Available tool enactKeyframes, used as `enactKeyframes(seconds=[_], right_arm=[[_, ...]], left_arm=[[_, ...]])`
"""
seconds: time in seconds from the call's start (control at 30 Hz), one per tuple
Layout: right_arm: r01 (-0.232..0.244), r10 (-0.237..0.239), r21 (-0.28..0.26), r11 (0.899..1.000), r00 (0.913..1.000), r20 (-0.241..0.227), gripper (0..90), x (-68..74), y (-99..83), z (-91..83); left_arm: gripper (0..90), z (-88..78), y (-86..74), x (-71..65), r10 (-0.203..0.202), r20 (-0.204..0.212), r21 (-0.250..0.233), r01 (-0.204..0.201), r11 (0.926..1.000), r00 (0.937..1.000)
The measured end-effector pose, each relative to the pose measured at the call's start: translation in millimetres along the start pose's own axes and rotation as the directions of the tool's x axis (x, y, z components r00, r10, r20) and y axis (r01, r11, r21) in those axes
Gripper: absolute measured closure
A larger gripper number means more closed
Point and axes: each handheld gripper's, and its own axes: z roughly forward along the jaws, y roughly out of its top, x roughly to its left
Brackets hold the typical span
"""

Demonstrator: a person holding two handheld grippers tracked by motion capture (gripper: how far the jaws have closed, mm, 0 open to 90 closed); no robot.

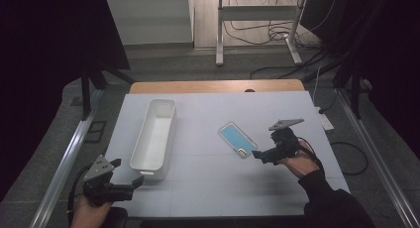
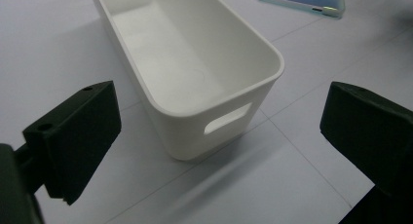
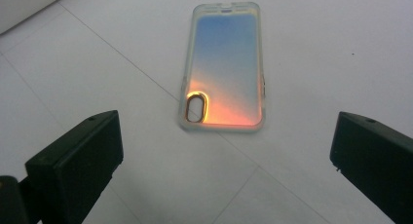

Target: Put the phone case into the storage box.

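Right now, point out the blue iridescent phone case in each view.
High view: blue iridescent phone case lies right of centre, just ahead of the right gripper.
Left gripper view: its end shows at the top right.
Right gripper view: centre, ahead of the open jaws.
Shared landmark: long white plastic bin.

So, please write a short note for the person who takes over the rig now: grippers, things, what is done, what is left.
Left gripper: open, holds nothing, aimed at the near end of the white bin.
Right gripper: open, holds nothing, just short of the phone case.
Phone case lies flat on the white table, to the right of the bin and apart from it. The bin is empty.
Done: nothing gripped yet.
Left, probably: grip the phone case and put it in the bin.
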Motion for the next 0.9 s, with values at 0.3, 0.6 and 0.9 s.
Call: enactKeyframes(seconds=[0.3,0.6,0.9], right_arm=[[0.025,-0.025,0.023,0.999,0.9997,-0.008,0.0,0.7,9.9,12.7],[0.029,-0.029,0.039,0.999,0.9996,0.000,0.0,-1.6,18.3,24.3],[0.046,-0.047,0.046,0.998,0.9987,0.021,0.0,-3.6,27.3,37.9]], left_arm=[[2.3,0.0,0.0,0.1,0.001,0.000,0.000,-0.001,1.0000,1.0000],[2.3,0.0,-0.1,0.3,0.001,0.001,-0.001,-0.001,1.0000,1.0000],[2.3,0.1,-0.1,0.6,0.001,0.002,-0.002,-0.001,1.0000,1.0000]])
